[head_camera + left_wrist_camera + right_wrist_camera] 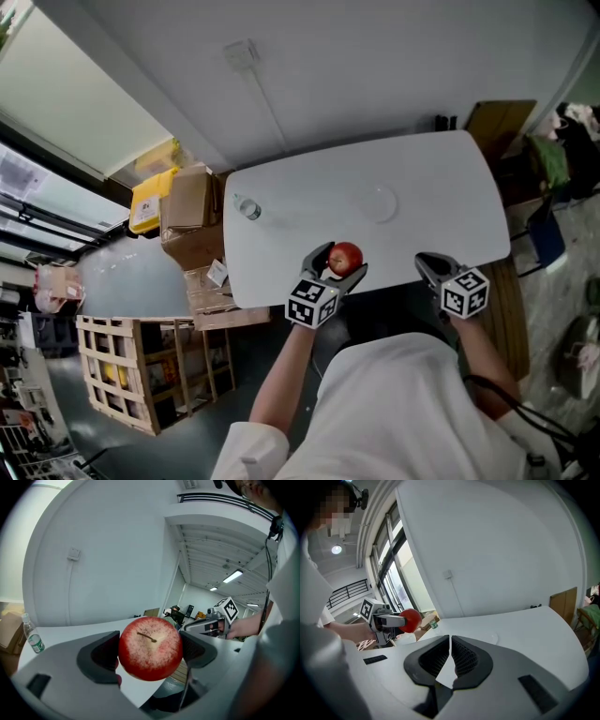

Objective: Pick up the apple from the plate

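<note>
A red apple (346,255) is clamped between the jaws of my left gripper (339,261), which is held above the near edge of the white table (300,187). In the left gripper view the apple (150,648) fills the gap, stem facing the camera, with a dark pad pressing on each side. A flat white plate (379,202) lies bare on the table, further out. My right gripper (427,264) is at the table's near right edge, and its jaws (450,641) are shut with nothing between them. In the right gripper view the apple (411,620) is seen off to the left.
A small plastic water bottle (248,208) stands at the table's left end. Cardboard boxes (192,220) and a wooden crate (141,380) sit on the floor to the left. A chair and a brown board (497,127) are beyond the right end.
</note>
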`<state>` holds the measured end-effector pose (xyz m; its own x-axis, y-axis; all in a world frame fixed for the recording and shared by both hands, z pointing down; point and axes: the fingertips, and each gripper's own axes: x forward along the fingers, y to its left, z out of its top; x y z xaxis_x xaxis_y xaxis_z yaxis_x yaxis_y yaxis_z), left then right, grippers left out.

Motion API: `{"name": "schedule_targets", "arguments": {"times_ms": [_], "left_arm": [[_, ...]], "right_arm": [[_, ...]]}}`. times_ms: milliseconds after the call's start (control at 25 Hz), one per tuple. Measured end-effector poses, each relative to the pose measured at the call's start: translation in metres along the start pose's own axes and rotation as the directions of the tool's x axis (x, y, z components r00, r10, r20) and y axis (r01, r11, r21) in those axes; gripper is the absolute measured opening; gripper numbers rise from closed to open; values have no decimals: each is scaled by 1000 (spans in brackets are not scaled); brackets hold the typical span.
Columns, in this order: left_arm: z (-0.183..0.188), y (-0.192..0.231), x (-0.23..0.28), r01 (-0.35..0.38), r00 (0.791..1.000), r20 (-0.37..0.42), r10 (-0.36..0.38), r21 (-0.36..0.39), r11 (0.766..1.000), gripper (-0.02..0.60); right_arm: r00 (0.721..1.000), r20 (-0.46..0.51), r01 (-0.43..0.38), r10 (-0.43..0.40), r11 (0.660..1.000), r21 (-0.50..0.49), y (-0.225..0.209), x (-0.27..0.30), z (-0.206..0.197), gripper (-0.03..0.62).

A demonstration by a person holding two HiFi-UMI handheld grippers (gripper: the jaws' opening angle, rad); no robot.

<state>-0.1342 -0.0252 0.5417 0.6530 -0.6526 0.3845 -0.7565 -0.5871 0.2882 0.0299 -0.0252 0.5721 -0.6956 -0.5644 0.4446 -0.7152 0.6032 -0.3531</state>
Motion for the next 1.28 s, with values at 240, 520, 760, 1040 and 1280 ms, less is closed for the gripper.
{"name": "schedule_targets", "arguments": {"times_ms": [240,520,760,1040,1280], "left_arm": [[-1,-15,-14,14,1000,-1,-14,13,1000,397],[3,-39,-13,-5,1000,22,5,-13,1000,397],[10,-62,-9,-30,998,50,32,-47,998,397],[9,-84,-8,-33,996,78,37,-48,998,397],[3,-91,-11,-39,996,77,43,-53,998,397]], "right_arm": [[999,32,23,-23,1000,-15,0,-21,2,38],[999,40,2,0,999,-39,-9,-42,4,38],[999,34,-27,29,998,-56,-20,-57,4,37],[997,38,-71,74,994,-82,-22,-65,3,35],[993,49,-98,103,991,-94,-15,-61,6,35]]}}
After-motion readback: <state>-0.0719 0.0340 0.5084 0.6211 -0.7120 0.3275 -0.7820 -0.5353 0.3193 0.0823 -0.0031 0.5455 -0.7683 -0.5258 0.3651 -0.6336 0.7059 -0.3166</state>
